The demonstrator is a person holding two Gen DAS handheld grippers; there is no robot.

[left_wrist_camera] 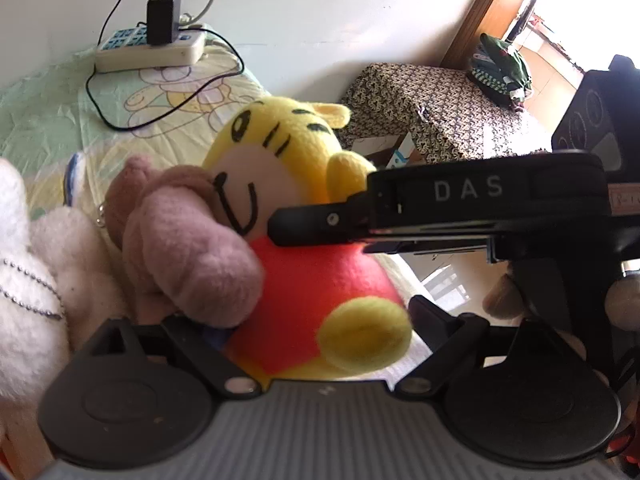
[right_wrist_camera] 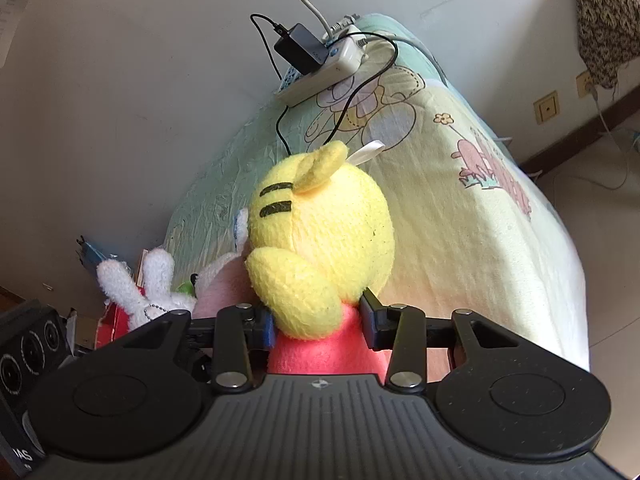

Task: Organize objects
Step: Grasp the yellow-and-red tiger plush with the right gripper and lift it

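— Yellow plush, red body: the tiger toy sits on the bed, near its edge, with a pink plush against its left.
— And the right gripper?
— Its jaws are clamped on the toy's red body, just below the head.
— The left gripper?
— Its jaws stand wide, either side of the toy's lower body; whether they touch it, I cannot tell.
— Farther back?
— A power strip by the wall.

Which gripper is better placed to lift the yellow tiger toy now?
Right. The right gripper already has its jaws closed on the tiger toy at its red body. The left gripper is open, and the pink toy crowds its left side.
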